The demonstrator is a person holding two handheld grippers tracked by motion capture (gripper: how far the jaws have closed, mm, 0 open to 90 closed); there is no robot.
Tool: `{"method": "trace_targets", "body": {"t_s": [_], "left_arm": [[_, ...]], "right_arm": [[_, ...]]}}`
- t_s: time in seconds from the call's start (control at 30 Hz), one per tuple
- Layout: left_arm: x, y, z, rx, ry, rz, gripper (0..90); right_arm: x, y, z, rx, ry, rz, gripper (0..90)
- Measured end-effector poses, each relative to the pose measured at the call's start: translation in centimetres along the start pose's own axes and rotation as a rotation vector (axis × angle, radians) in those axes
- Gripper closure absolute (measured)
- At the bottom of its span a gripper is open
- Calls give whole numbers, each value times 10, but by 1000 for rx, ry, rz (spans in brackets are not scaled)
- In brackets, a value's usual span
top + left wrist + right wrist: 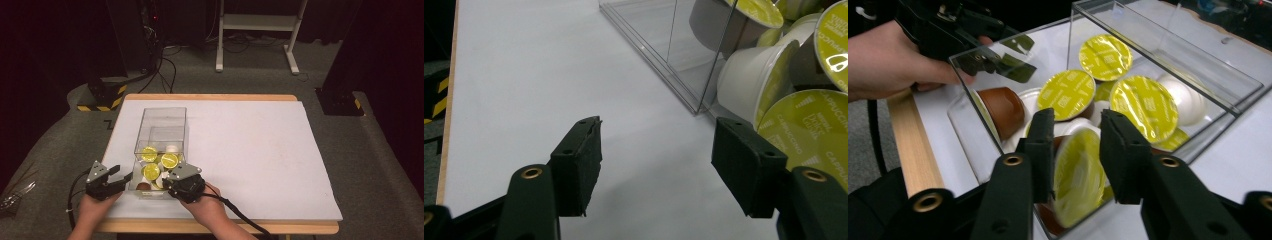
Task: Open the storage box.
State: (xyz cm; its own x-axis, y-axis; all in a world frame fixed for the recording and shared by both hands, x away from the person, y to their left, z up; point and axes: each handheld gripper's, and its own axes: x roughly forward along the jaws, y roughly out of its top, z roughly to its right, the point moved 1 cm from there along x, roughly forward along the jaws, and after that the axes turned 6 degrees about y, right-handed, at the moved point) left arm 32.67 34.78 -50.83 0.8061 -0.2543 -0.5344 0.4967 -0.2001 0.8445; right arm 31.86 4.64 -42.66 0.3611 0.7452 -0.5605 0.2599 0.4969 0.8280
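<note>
Reaching into the near end of a clear plastic box (161,131), the right gripper (1077,150) is seen with its jaws around a yellow-lidded coffee capsule (1075,175); whether the pads press on it cannot be told. Just left of the box, the left gripper (656,160) is held open over the white table cover (260,150), nothing between its jaws. Farther inside, more capsules (161,161) are piled.
</note>
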Motion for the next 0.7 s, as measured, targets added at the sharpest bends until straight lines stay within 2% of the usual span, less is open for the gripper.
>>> {"method": "trace_targets", "body": {"t_s": [0.13,0.4,0.63,0.7], "left_arm": [[0,0,0,-1,0,-2,369],[0,0,0,1,0,-2,369],[0,0,0,8,2,-4,369],[0,0,0,8,2,-3,369]], "right_arm": [[-3,-6,4,37,26,17,727],[-11,-14,2,59,5,41,710],[-10,-15,0,68,17,41,782],[-10,-15,0,86,26,48,814]]}}
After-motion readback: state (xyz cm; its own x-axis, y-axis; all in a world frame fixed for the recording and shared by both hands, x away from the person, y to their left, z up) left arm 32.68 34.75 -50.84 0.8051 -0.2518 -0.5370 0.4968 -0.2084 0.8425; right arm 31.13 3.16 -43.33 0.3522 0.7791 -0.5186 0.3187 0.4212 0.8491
